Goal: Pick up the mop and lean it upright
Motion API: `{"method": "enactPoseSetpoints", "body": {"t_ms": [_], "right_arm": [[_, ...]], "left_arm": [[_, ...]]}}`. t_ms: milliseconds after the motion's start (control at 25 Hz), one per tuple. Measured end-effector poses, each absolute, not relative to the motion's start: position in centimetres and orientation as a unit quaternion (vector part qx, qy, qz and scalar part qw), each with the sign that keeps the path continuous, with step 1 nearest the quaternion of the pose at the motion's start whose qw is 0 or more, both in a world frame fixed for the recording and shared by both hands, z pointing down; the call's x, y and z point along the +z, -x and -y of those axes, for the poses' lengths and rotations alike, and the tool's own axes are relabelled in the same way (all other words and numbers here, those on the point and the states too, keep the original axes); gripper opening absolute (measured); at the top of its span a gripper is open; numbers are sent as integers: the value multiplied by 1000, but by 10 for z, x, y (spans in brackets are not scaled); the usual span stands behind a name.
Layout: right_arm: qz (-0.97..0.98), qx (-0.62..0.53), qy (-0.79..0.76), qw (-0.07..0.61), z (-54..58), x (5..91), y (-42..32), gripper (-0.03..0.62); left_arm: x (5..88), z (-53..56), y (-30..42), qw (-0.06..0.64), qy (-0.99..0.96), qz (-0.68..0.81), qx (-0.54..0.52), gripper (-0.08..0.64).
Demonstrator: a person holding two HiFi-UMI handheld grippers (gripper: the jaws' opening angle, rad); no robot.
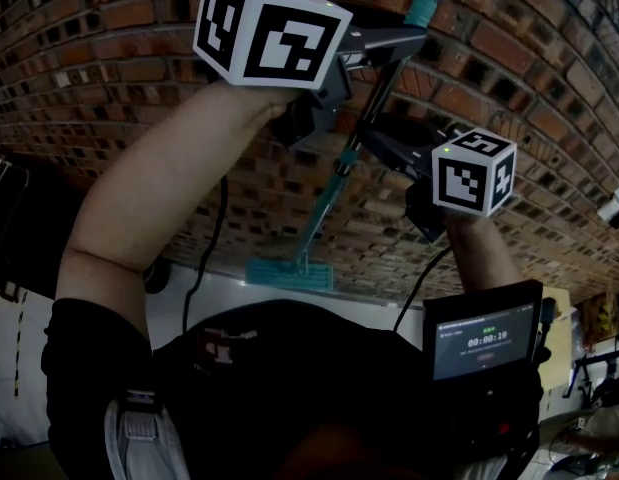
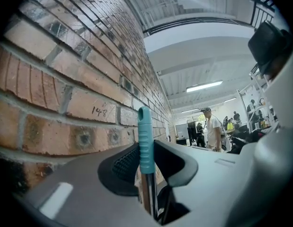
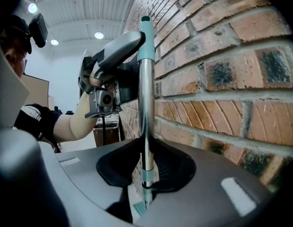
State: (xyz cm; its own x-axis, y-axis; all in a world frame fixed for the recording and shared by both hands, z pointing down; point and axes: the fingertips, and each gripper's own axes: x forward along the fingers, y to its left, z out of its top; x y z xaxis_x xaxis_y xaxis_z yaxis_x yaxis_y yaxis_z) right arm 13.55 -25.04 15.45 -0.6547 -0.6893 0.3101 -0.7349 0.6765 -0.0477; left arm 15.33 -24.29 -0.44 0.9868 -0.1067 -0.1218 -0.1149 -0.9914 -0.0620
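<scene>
**Floor at the foot of the brick wall: one item in contact**

The pale, smooth floor (image 1: 204,303) shows as a light strip along the base of the red brick wall (image 1: 109,88). One item stands on it: a slim metal-poled mop (image 1: 325,206) with teal fittings. Its flat, rectangular teal mop head (image 1: 289,273) lies level on the floor, long side parallel to the wall and just beside its foot. Contact with the brick cannot be confirmed. The pole rises from the head's middle, tilted.

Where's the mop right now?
Head view, centre: the mop is upright by the brick wall, left gripper on its teal top grip, right gripper lower on the pole.
</scene>
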Motion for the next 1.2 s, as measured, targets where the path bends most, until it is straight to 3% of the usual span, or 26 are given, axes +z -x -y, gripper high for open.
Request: {"method": "enactPoseSetpoints", "body": {"t_ms": [480, 800, 1200], "right_arm": [[907, 96, -389, 129, 251, 161, -136, 110], [911, 89, -379, 140, 242, 176, -139, 170], [913, 78, -392, 84, 228, 158, -175, 172]], "left_arm": [[0, 250, -151, 9, 996, -55, 65, 92], [12, 255, -140, 0, 995, -68, 73, 92], [55, 258, -132, -11, 994, -77, 70, 92]]}}
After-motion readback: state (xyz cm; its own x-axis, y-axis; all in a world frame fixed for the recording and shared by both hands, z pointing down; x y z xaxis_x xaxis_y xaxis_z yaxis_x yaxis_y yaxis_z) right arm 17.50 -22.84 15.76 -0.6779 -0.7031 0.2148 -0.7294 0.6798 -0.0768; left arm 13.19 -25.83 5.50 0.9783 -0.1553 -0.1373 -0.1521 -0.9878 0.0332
